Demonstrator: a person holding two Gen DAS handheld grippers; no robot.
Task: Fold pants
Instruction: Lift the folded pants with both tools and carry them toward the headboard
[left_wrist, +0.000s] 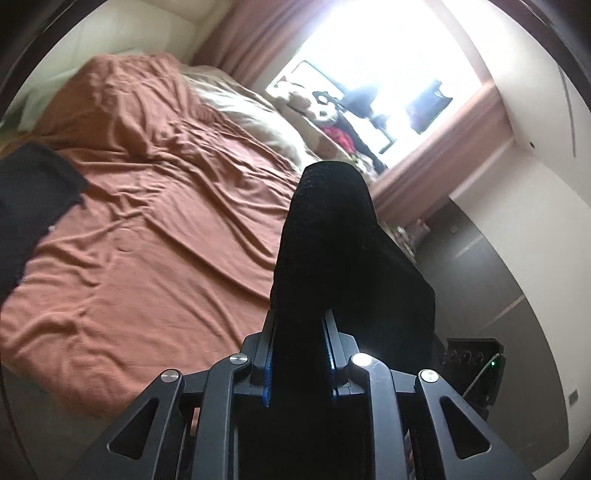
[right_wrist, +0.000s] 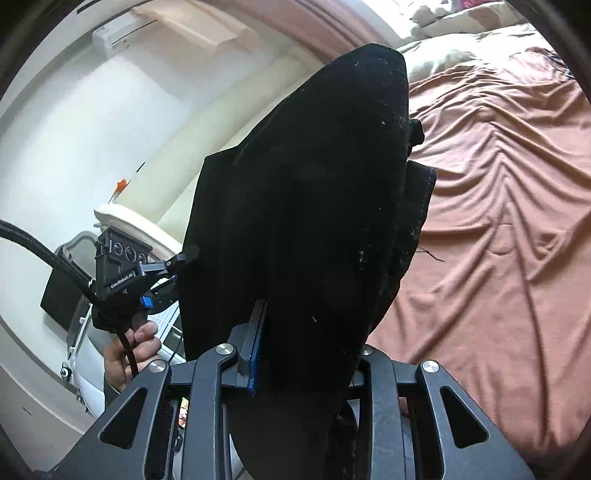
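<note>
Black pants (left_wrist: 332, 236) fill the gap between the fingers of the left gripper (left_wrist: 300, 332), which is clamped on the cloth, a bunched fold standing up past the fingertips above the rust-brown bedsheet (left_wrist: 155, 236). The right gripper (right_wrist: 310, 332) likewise grips the pants (right_wrist: 306, 192), lifted clear of the bed. Its view also shows a hand (right_wrist: 129, 350) holding the other gripper.

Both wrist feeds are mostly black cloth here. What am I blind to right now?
- Left wrist view: the left hand-held gripper has its fingertips buried in the black pants; lower garment cut off.
- Right wrist view: the right hand-held gripper has one finger hidden by the pants.
- Window clutter: washed out by glare.
</note>
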